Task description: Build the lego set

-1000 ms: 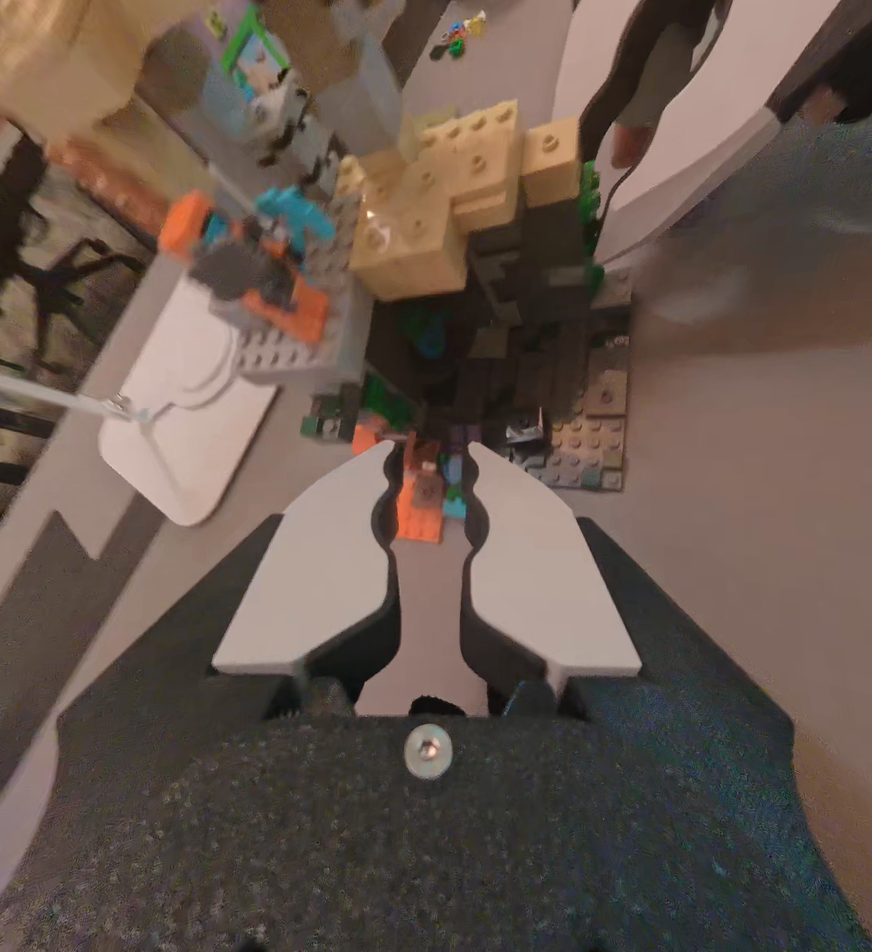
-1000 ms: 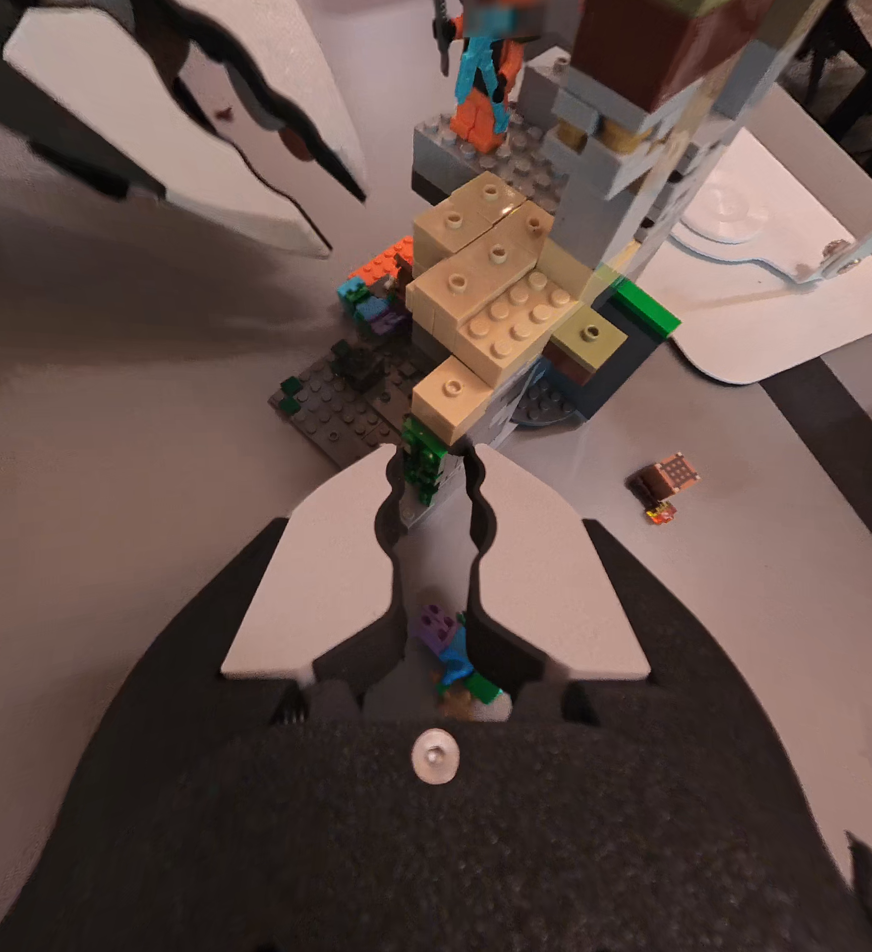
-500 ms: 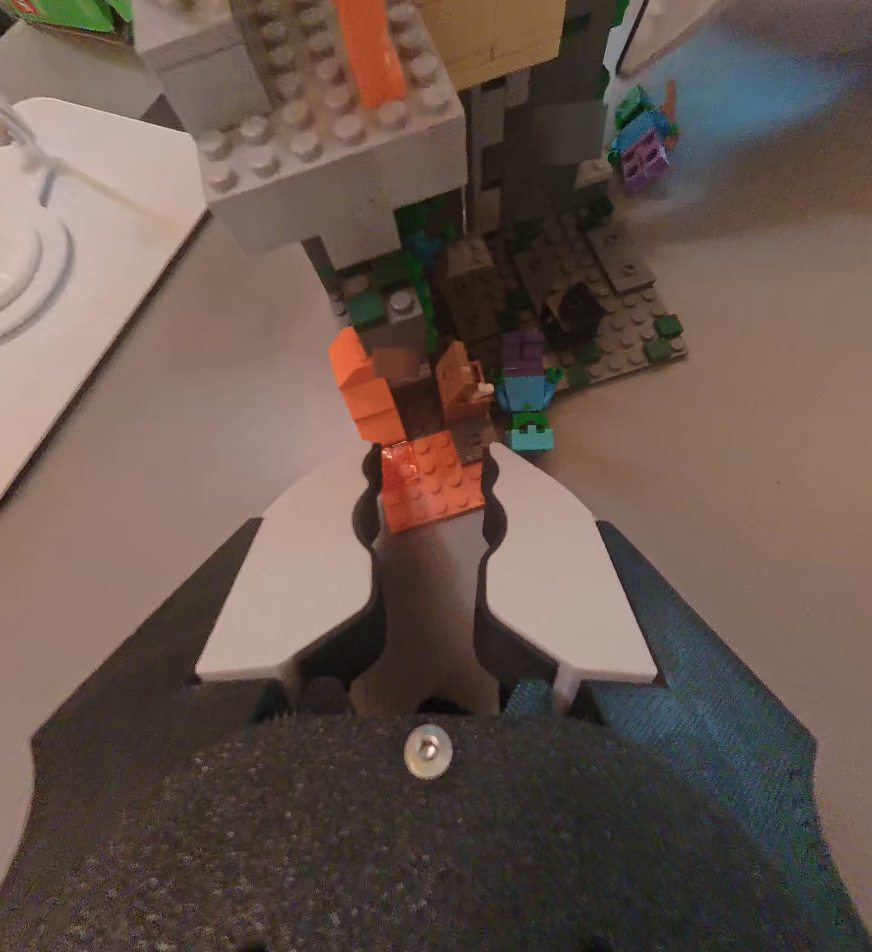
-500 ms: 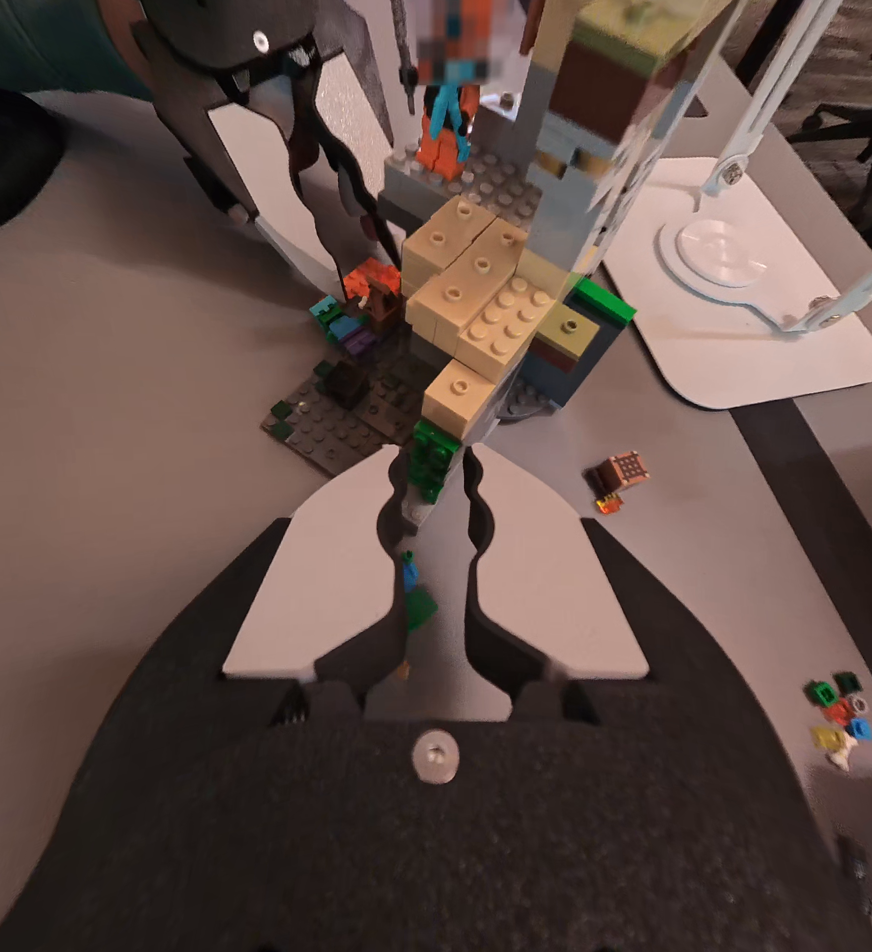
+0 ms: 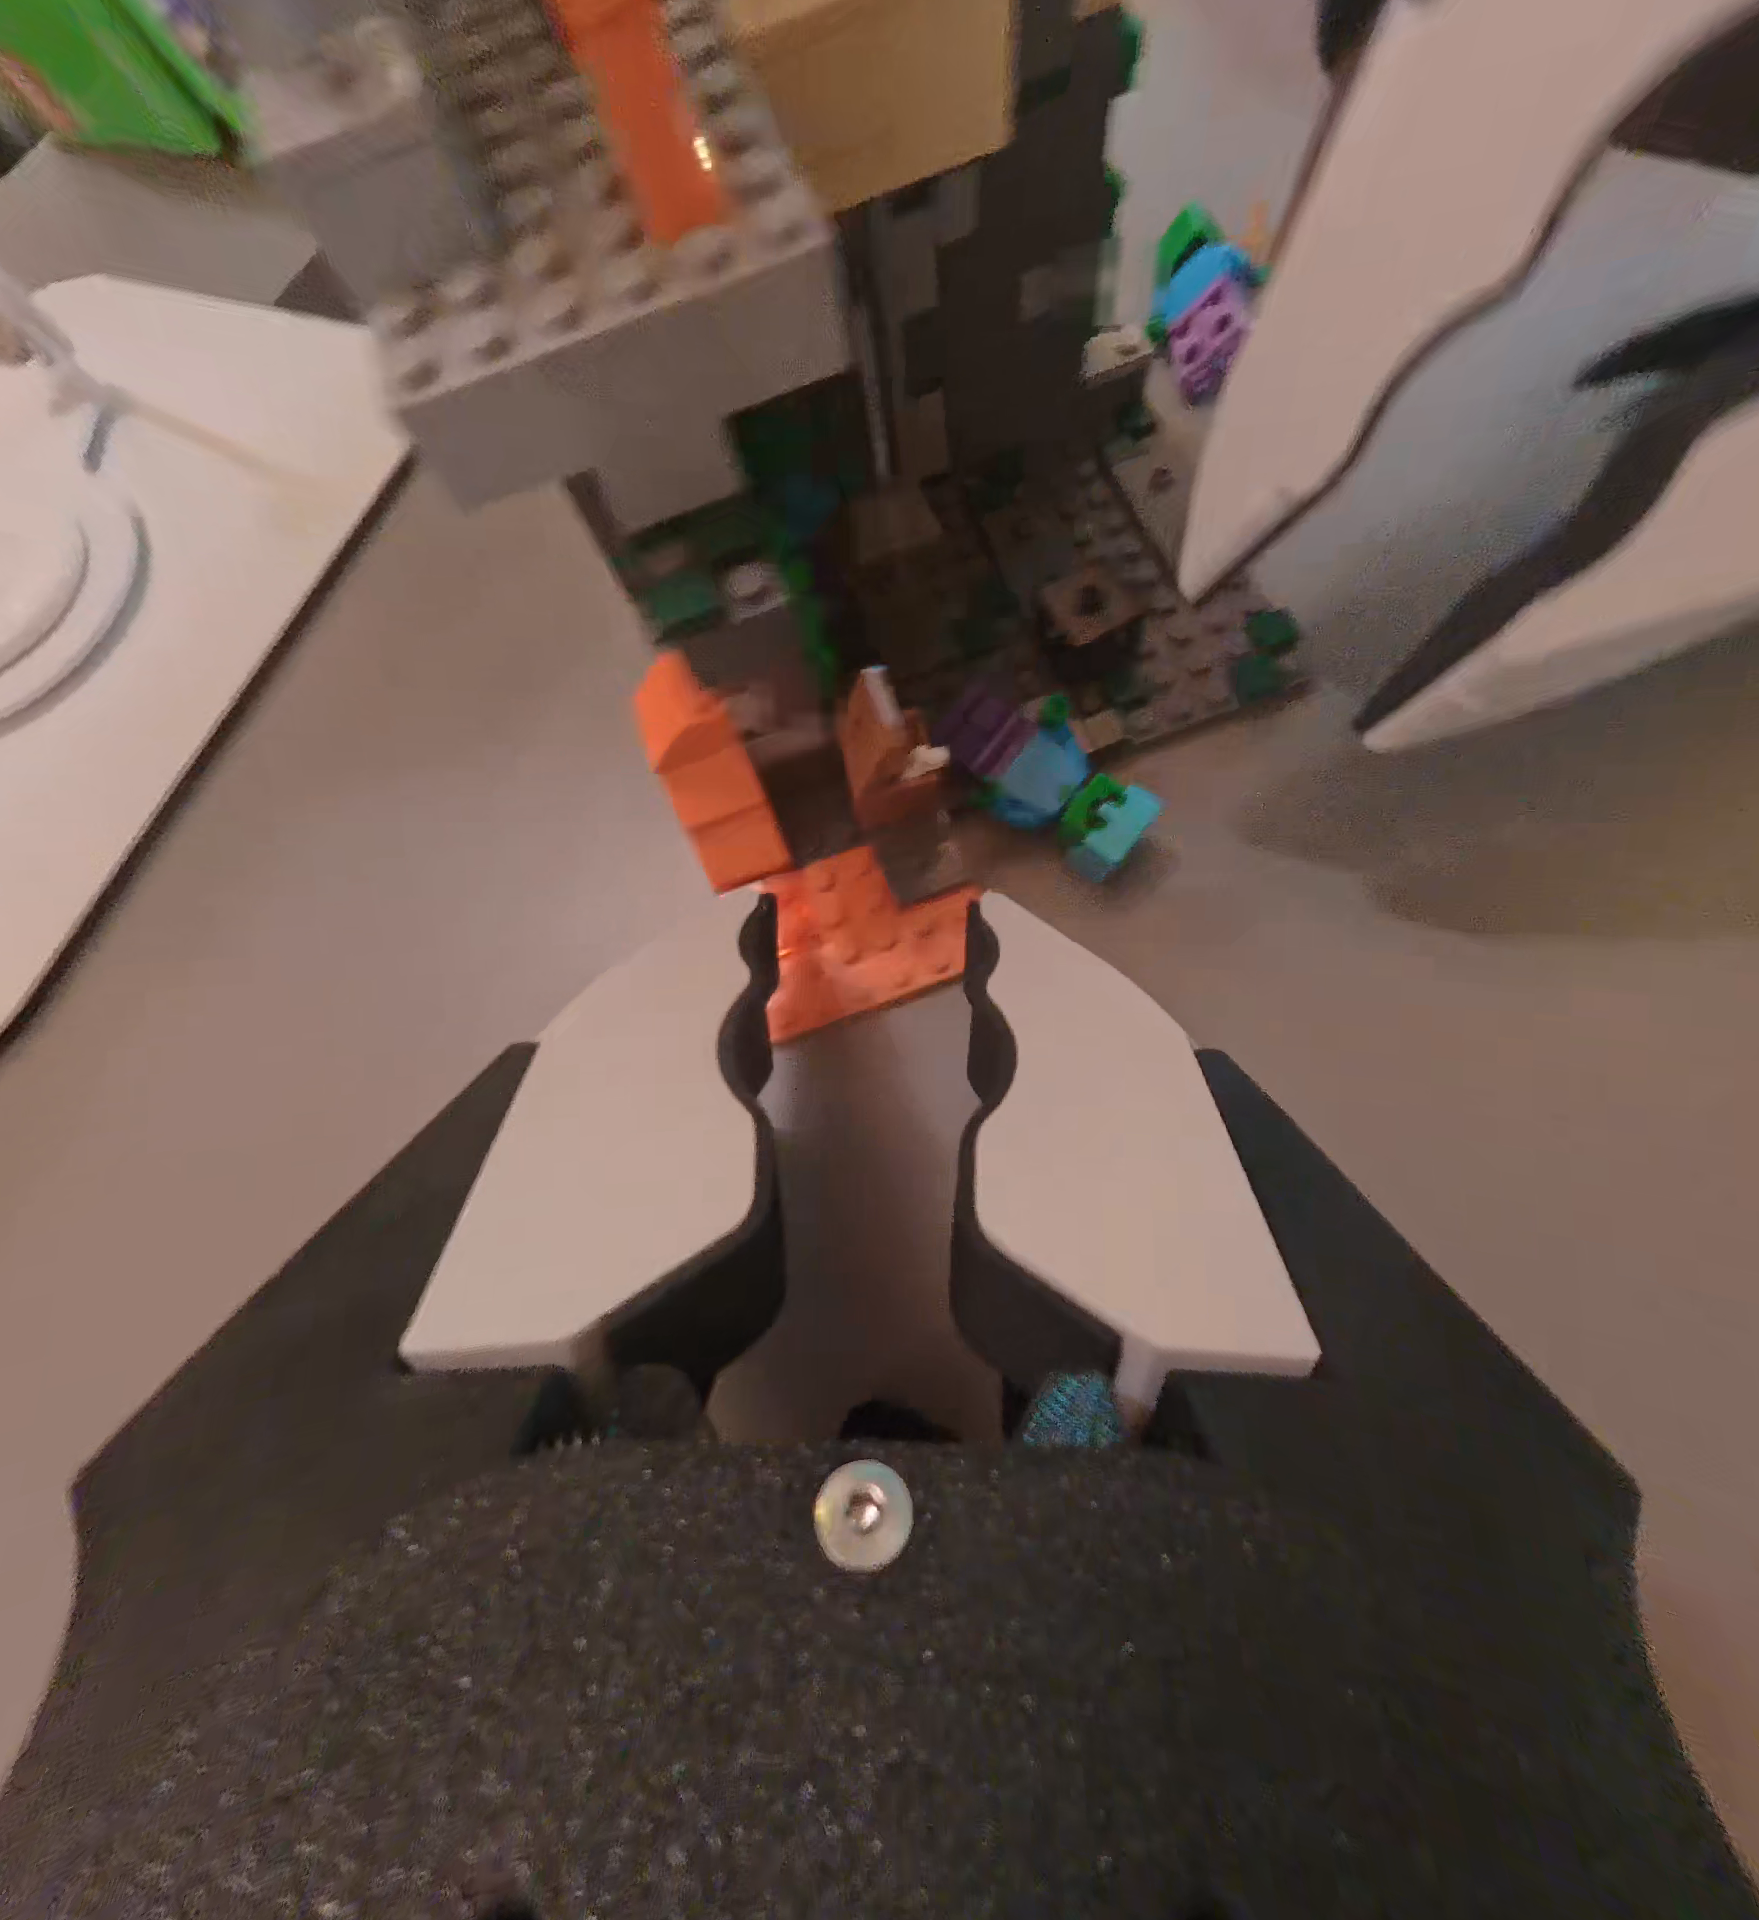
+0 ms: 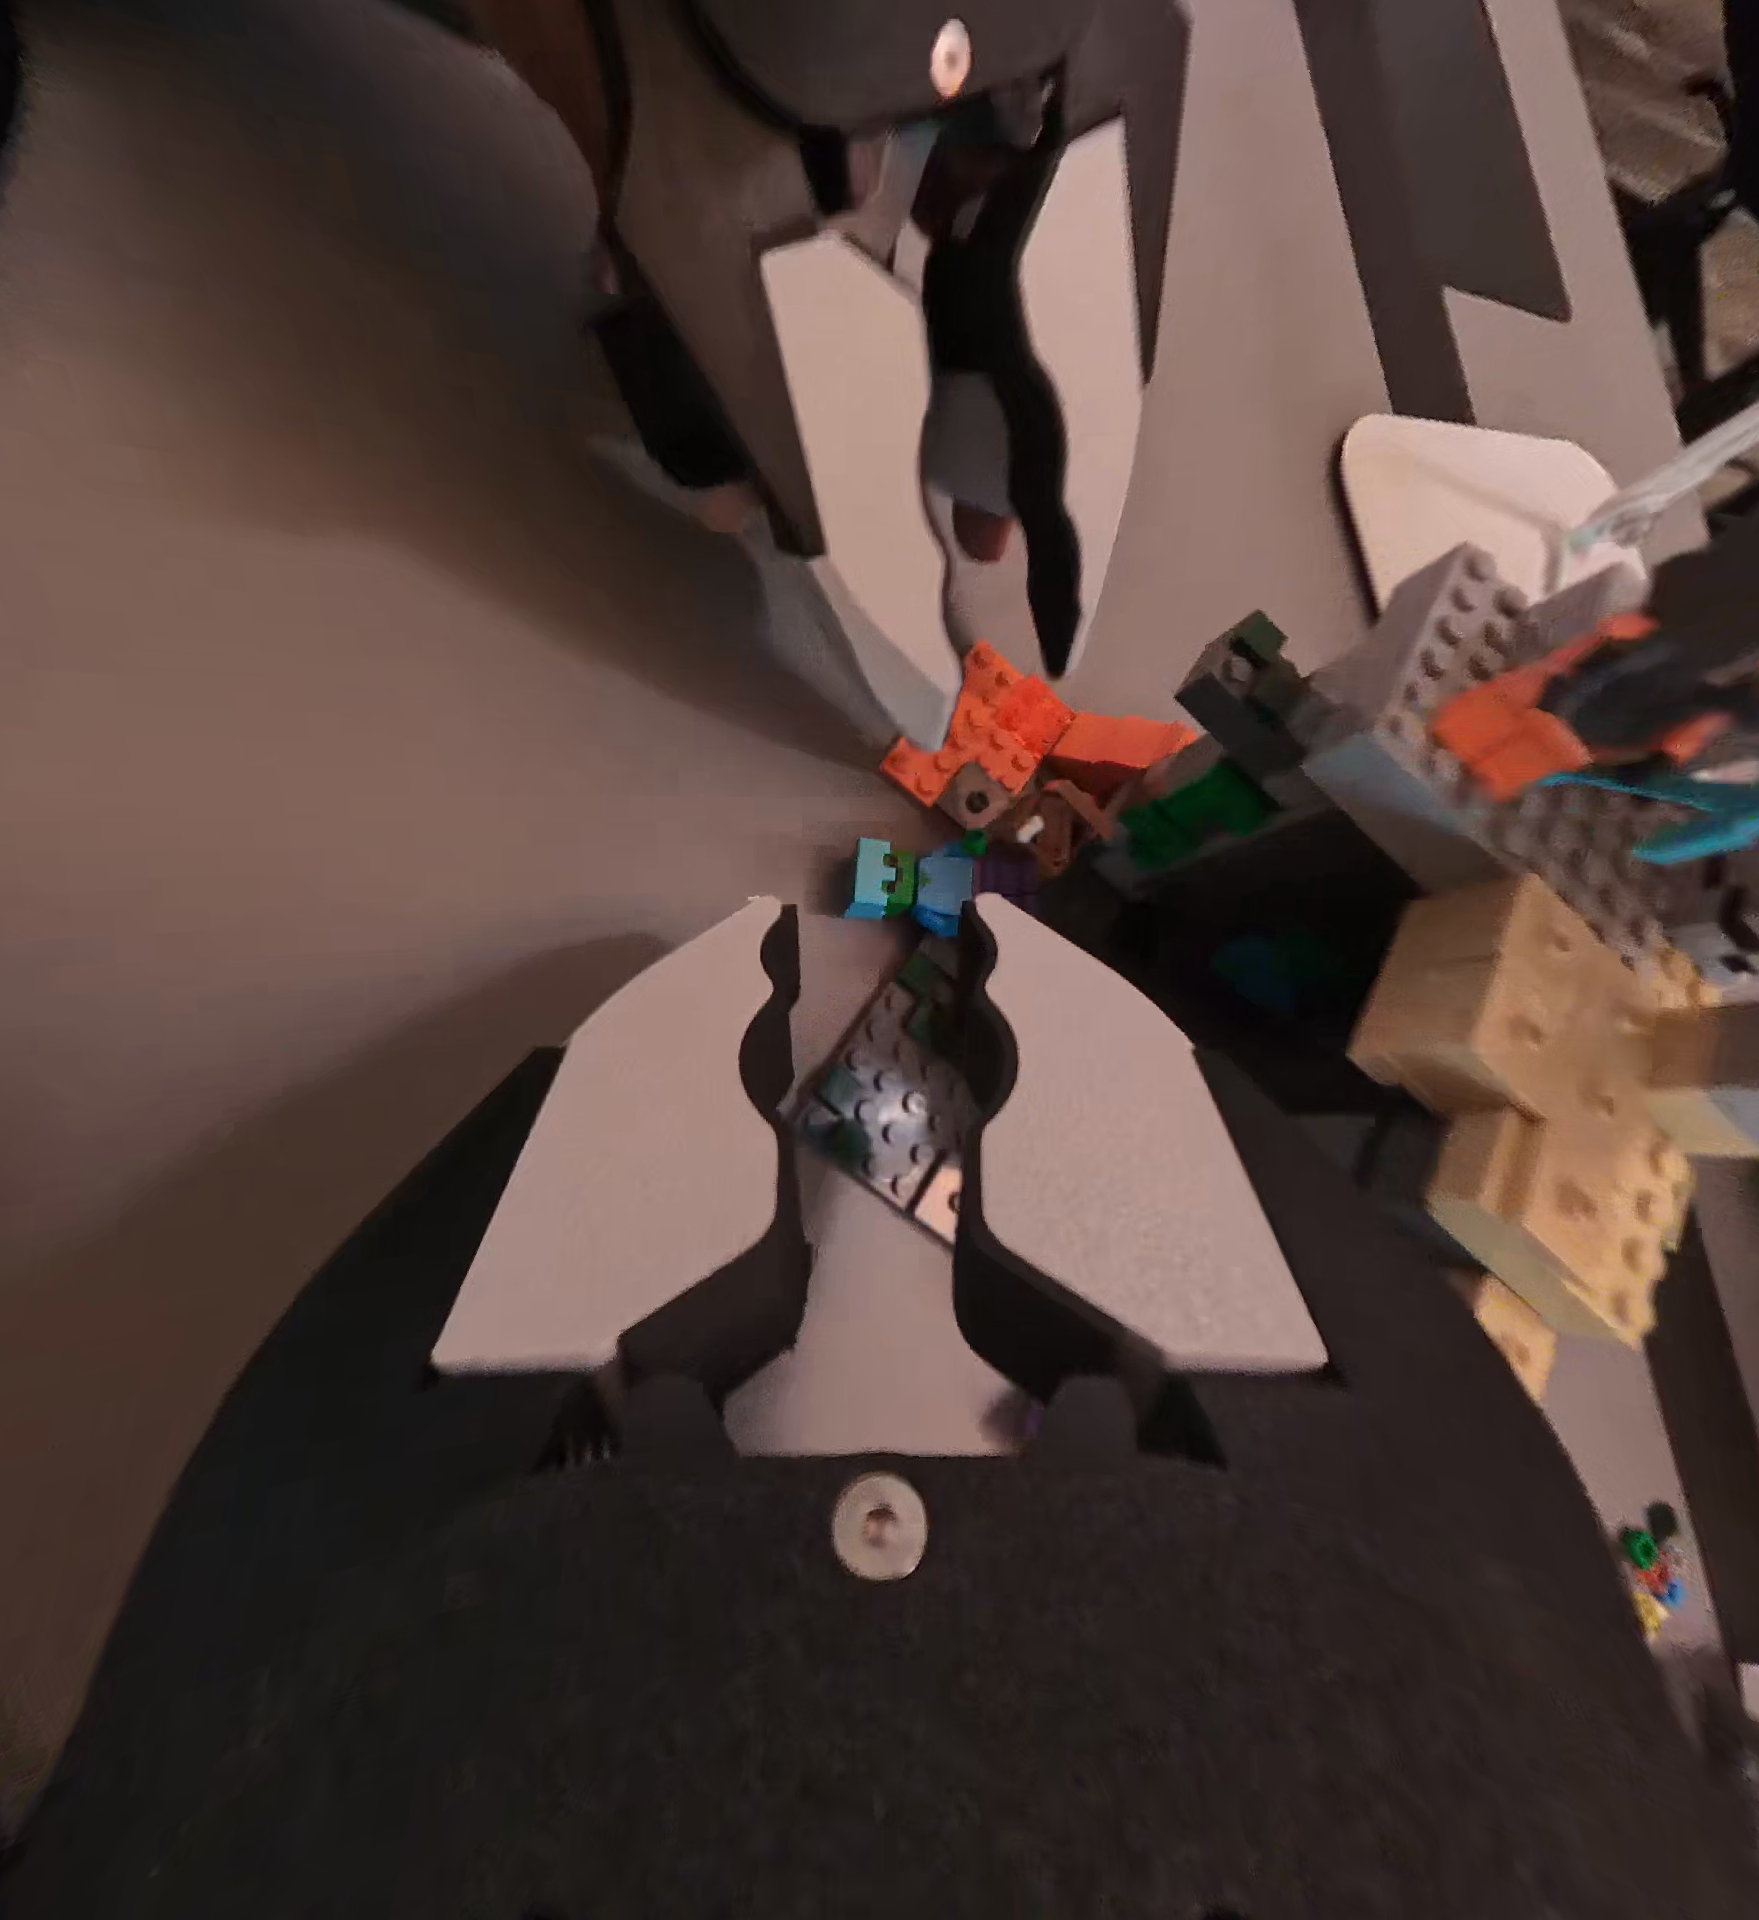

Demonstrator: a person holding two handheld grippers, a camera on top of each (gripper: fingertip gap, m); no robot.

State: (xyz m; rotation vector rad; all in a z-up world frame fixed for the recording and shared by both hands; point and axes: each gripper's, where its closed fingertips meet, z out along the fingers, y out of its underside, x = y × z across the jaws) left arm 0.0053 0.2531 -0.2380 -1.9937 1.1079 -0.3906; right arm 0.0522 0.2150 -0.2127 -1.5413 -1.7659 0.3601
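Observation:
My left gripper point(image 5: 867, 914) is low on the table, its tips against both side edges of an orange plate point(image 5: 854, 956) joined to a small orange and brown build point(image 5: 750, 769). From the right wrist view the left gripper point(image 6: 989, 696) comes in from the top onto that plate point(image 6: 968, 738). My right gripper point(image 6: 875, 920) is open and empty, hovering over the dark grey baseplate point(image 6: 885, 1101) and a blue and green figure point(image 6: 906, 883) lying flat. It also shows at the upper right of the left wrist view point(image 5: 1290, 665). The tall build point(image 5: 594, 312) stands behind.
A white stand base point(image 5: 75, 582) lies left of the build, with a green box point(image 5: 96, 83) behind it. A second purple and blue figure point(image 5: 1207, 312) lies beyond the baseplate. Tan bricks point(image 6: 1519, 1039) jut out of the build. Several small loose pieces point(image 6: 1649, 1569) lie at the right. There is about 7 cm between the tips of the two grippers.
My left jaws have narrowed around the orange plate. My right gripper has swung from the tan-brick side of the build to above the baseplate and the lying figure.

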